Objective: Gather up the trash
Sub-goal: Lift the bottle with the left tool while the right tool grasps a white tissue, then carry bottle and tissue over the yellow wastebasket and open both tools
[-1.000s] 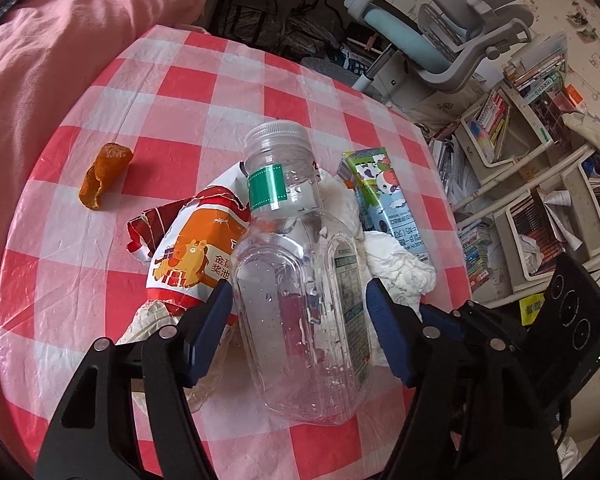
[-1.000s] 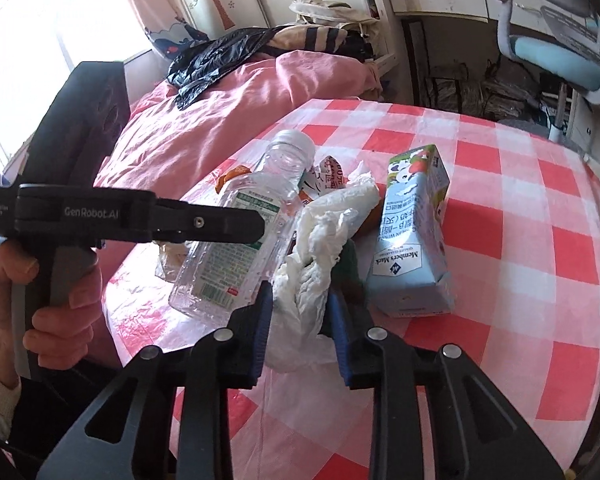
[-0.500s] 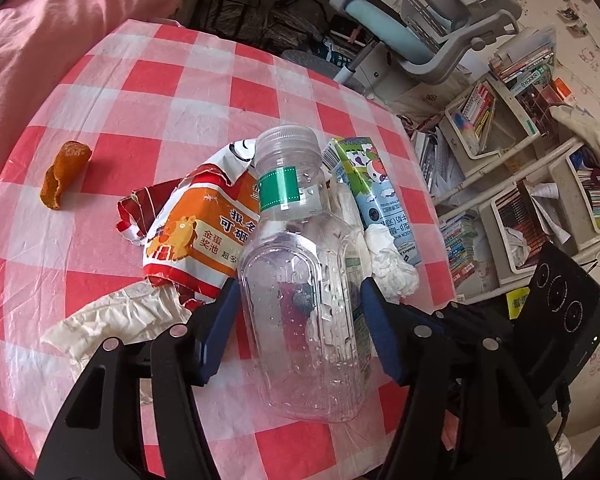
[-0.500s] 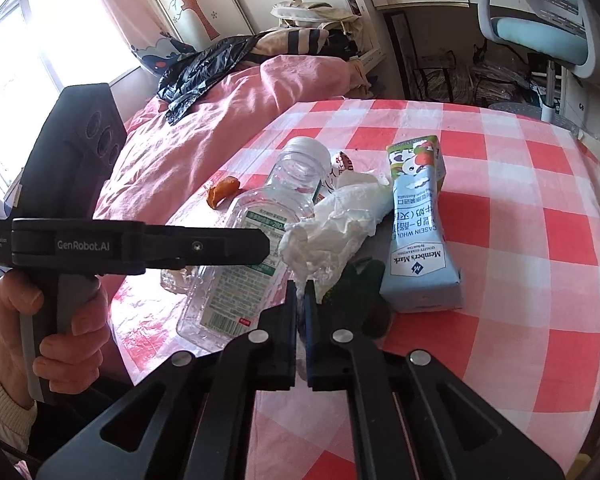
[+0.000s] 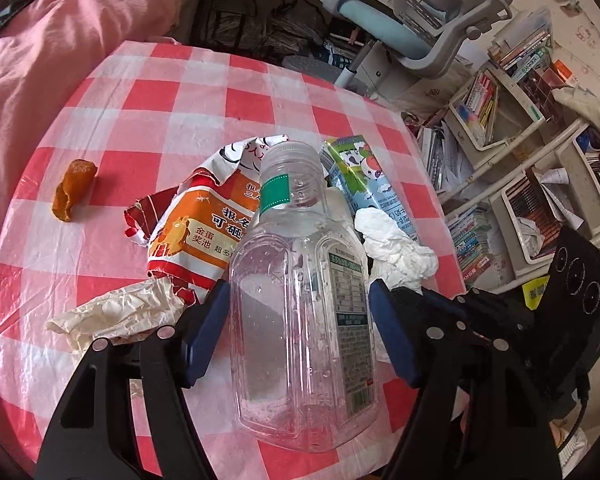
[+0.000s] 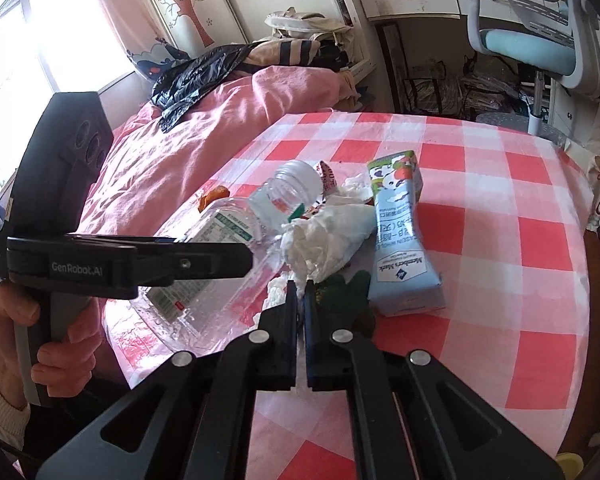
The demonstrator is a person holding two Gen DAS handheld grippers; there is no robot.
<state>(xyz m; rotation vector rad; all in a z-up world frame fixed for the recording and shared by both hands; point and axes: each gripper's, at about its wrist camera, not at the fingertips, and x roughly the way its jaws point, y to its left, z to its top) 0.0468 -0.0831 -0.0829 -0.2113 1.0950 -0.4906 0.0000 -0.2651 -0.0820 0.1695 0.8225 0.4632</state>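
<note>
Trash is still spread on the bench, so your task is at an early or middle stage; no bin or bag for collecting shows in either view, and I cannot tell how much you have already taken away. On the checked cloth lie an orange snack wrapper, a piece of orange peel, a crumpled paper scrap, a milk carton and a dark green scrap just beside the carton.

Your left gripper has the clear plastic bottle between its blue pads. The jaws stand wide and have just been opening a little. The pads sit against the two flat sides of the bottle, and in the right wrist view the bottle seems tilted up from the cloth, neck higher than the base, so I judge that it is carried.

Your right gripper has its jaws pressed together, pinching the lower edge of the crumpled white tissue. The tissue bunches up ahead of the tips, between the bottle and the milk carton.

To my judgement, both held things must go to the container, then the wrapper, peel, paper, carton and green scrap remain.
</note>
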